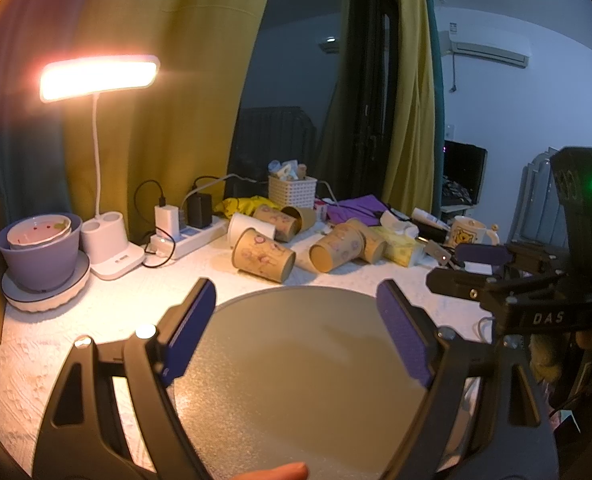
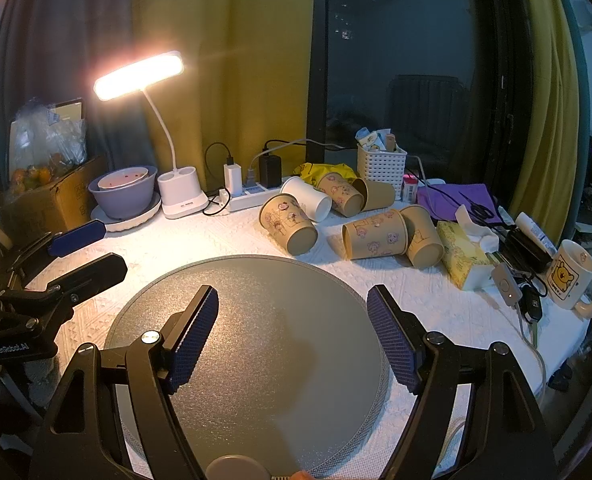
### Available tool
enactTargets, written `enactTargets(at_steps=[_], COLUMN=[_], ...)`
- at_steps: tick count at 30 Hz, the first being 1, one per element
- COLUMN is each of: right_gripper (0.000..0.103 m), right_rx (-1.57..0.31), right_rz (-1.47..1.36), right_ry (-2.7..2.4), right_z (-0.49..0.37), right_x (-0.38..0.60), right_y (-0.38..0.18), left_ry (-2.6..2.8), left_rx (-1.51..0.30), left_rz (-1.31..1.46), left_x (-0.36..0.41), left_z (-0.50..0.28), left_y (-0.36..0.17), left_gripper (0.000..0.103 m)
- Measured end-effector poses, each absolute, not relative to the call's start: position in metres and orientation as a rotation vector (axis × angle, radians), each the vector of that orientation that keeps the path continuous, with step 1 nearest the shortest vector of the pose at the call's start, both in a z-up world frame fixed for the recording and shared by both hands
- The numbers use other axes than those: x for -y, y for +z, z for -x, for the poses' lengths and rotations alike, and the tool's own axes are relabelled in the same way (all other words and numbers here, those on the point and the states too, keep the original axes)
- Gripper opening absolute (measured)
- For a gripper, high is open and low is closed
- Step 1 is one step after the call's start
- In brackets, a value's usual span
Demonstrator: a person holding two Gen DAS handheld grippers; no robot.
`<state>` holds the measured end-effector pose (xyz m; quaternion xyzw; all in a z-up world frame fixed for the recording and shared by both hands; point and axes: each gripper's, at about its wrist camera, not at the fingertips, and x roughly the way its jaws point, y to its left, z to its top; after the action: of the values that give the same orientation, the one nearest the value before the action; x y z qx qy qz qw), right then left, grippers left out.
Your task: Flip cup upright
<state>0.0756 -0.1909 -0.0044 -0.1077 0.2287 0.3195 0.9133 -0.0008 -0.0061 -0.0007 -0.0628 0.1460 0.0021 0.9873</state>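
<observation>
Both grippers hang over a round grey mat [image 2: 255, 340] on the white table [image 2: 436, 300], and each holds nothing. The left gripper [image 1: 296, 332] has its blue pads [image 1: 187, 332] spread wide; so does the right gripper [image 2: 291, 332], whose pads [image 2: 193, 334] stand well apart above the mat.

Beyond the mat lie the paper cups, all on their sides. The nearest cup [image 2: 287, 224] points its base toward the camera in the right view, with a white cup [image 2: 308, 198] just behind it. Two more brown cups [image 2: 356, 194] lie nested further back. To the right another pair [image 2: 392, 236] lies touching, one rim against the other's side. In the left view the nearest cup [image 1: 263, 256] sits just past the mat's far edge.

A purple bowl [image 2: 123, 196] on a white plate holds a smaller pink bowl [image 2: 125, 178]. A white basket [image 2: 380, 170] holds small packets. A cardboard box [image 2: 51, 200] at the left holds a bag of fruit. A bear mug [image 2: 572, 276] stands upright at the far right; what is inside it cannot be told. A tissue box [image 2: 462, 256] has a tissue sticking out. A lit lamp [image 2: 139, 76] stands beside a power strip [image 2: 251, 196].
</observation>
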Motion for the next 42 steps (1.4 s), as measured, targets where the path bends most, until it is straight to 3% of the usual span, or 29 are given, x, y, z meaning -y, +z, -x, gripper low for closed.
enactTargets(at_steps=[42], right_gripper=[0.08], right_rx=[-0.491], right_rz=[0.216], right_ry=[0.679], right_z=[-0.091], right_x=[0.191], right_y=[-0.005], left_ry=[0.022], left_rx=[-0.321], left_rz=[0.124], left_x=[0.005], left_z=[-0.005], left_y=[-0.005], left_gripper=[0.084])
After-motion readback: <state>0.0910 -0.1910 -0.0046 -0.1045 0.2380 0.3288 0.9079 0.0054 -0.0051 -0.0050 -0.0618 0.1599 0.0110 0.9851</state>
